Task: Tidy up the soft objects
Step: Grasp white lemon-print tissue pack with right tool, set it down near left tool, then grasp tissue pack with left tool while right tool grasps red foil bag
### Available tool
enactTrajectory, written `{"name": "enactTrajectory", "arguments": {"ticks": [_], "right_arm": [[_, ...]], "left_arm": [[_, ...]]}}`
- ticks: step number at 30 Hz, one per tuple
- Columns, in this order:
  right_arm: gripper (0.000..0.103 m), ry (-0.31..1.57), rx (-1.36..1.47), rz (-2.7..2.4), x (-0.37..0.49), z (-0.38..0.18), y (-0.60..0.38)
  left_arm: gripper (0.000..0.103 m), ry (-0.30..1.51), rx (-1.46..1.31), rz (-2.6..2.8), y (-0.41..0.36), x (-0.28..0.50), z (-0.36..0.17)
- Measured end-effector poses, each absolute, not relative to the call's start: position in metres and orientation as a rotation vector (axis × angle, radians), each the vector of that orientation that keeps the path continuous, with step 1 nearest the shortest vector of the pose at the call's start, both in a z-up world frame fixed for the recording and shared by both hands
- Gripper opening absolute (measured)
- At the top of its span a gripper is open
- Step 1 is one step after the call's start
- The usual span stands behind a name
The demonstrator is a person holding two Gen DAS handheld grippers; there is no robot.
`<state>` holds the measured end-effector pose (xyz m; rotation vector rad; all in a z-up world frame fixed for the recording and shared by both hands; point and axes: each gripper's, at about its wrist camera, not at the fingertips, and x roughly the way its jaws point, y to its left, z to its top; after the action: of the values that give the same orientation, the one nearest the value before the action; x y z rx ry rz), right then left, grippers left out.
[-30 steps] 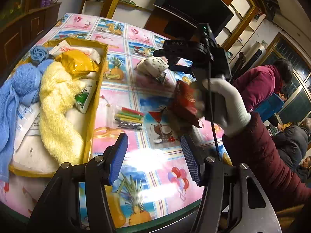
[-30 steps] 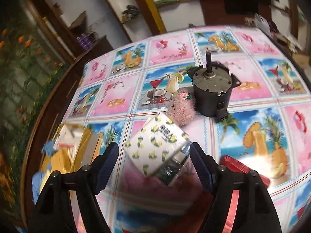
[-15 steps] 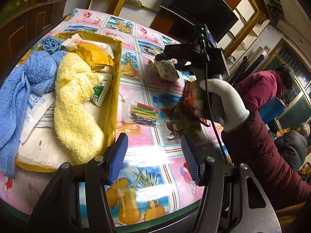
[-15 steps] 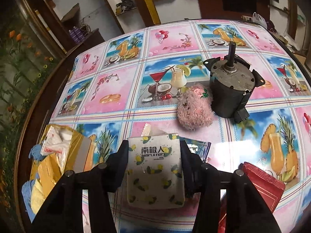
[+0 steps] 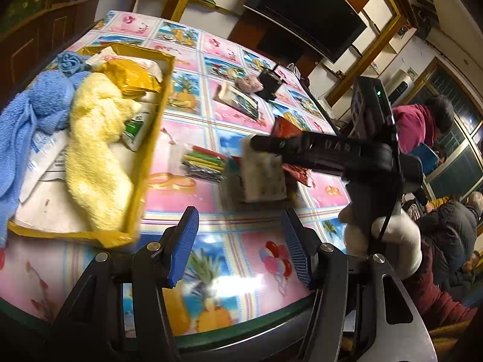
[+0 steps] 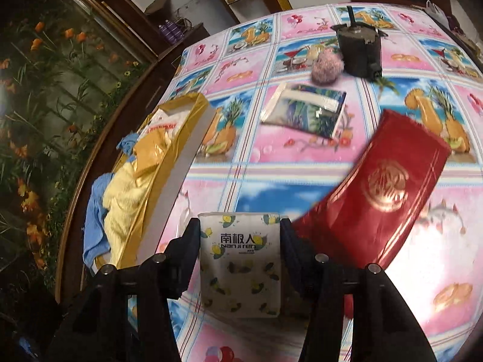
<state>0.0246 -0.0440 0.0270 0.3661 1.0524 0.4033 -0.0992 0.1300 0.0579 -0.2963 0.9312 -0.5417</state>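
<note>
Your right gripper [image 6: 240, 238] has the lemon-print tissue pack [image 6: 240, 264] clamped between its fingers [image 6: 193, 235], pads pressing both long sides while the jaws ease slightly apart. The pack's long axis runs along the fingers, printed top end pointing away from you. It hangs above the bench [image 6: 302, 166], just beside the yellow tray [image 6: 193, 138]. In the tray lie a yellow towel [image 5: 93, 157] and a blue towel [image 5: 33, 108]. Your left gripper [image 5: 241, 247] hovers with its blue-padded fingers apart, nothing between them. On the bench sit a red packet [image 6: 383, 190], a clear-wrapped tissue pack [image 6: 305, 110], a pink fluffy ball [image 6: 327, 66] and a black motor [image 6: 359, 48].
</note>
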Motion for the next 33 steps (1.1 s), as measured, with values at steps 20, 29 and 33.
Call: {"name": "enactTrajectory", "arguments": {"ticks": [20, 29, 33], "right_arm": [[0.069, 0.886, 0.478, 0.290, -0.015, 0.040, -0.141], [0.070, 0.885, 0.468, 0.244, -0.006, 0.041, -0.160], [0.070, 0.928, 0.473, 0.229, 0.004, 0.030, -0.155]], "left_arm": [[0.058, 0.977, -0.098, -0.445, 0.029, -0.052, 0.041], [0.019, 0.930, -0.012, -0.432, 0.035, -0.050, 0.037], [0.018, 0.949, -0.077, -0.435, 0.053, -0.053, 0.036]]}}
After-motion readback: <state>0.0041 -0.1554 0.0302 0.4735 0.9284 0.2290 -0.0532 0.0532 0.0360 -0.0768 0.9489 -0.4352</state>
